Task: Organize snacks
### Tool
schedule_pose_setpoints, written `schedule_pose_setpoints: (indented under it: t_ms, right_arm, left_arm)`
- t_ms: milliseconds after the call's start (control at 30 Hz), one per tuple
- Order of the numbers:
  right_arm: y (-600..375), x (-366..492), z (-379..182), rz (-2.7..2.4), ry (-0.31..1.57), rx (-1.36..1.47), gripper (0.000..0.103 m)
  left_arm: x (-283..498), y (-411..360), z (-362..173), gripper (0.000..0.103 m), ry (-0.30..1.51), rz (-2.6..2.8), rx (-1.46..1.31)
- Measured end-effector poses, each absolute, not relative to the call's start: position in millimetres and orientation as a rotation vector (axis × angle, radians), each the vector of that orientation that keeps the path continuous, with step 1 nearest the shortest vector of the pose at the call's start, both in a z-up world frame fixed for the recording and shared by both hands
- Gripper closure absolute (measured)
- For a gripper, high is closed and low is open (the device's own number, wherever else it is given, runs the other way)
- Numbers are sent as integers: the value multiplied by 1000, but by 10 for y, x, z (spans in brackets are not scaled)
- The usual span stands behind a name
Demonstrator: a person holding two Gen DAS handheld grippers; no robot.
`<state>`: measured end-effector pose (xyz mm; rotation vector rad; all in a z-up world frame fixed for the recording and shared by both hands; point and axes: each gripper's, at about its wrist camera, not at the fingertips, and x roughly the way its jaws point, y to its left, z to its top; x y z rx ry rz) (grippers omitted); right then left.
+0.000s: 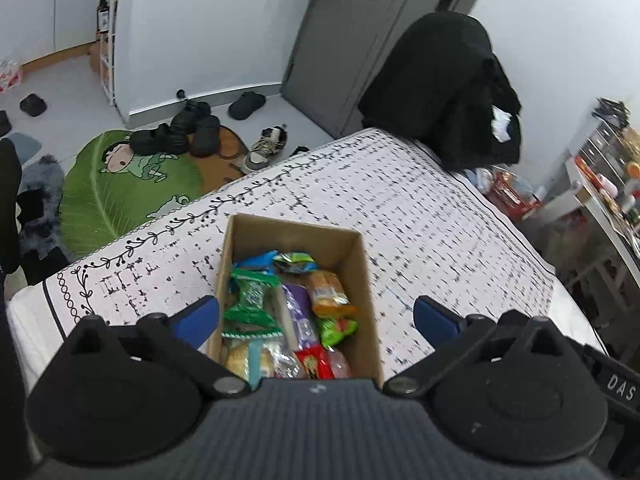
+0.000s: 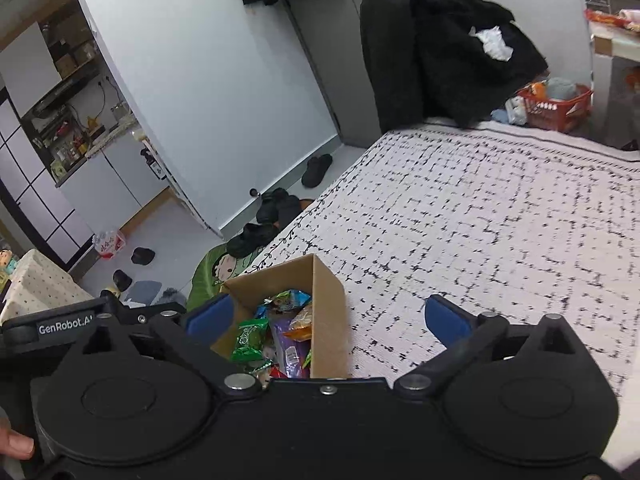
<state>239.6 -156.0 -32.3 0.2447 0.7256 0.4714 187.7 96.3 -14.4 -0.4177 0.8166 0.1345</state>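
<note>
An open cardboard box (image 1: 362, 280) stands on the patterned tablecloth (image 1: 420, 208), filled with several wrapped snacks: a green packet (image 1: 252, 300), an orange one (image 1: 330, 292), a purple one (image 1: 298, 312) and a red one (image 1: 314, 362). My left gripper (image 1: 316, 316) is open and empty, its blue fingertips on either side of the box, above it. In the right wrist view the same box (image 2: 328, 320) sits at lower left with the snacks (image 2: 250, 338) inside. My right gripper (image 2: 328, 320) is open and empty above the box's right wall.
A black coat (image 1: 444, 92) hangs over a chair at the table's far end. A red basket (image 2: 554, 106) sits beyond it. Shoes (image 1: 192, 128) and a green leaf rug (image 1: 120, 184) lie on the floor left of the table. A cluttered shelf (image 1: 608, 184) stands at right.
</note>
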Motion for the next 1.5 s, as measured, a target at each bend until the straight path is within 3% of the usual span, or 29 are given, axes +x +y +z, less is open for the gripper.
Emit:
schedule_pose_setpoints:
  t_ms: [933,1500]
  right_arm:
    - [-2070,1352,112,445,644,119,0]
    - [-2156,688,174,381,584,67,0]
  left_arm:
    - [730,460,389,0,717,43,-235]
    - [80,400,386,0,671,28,-174]
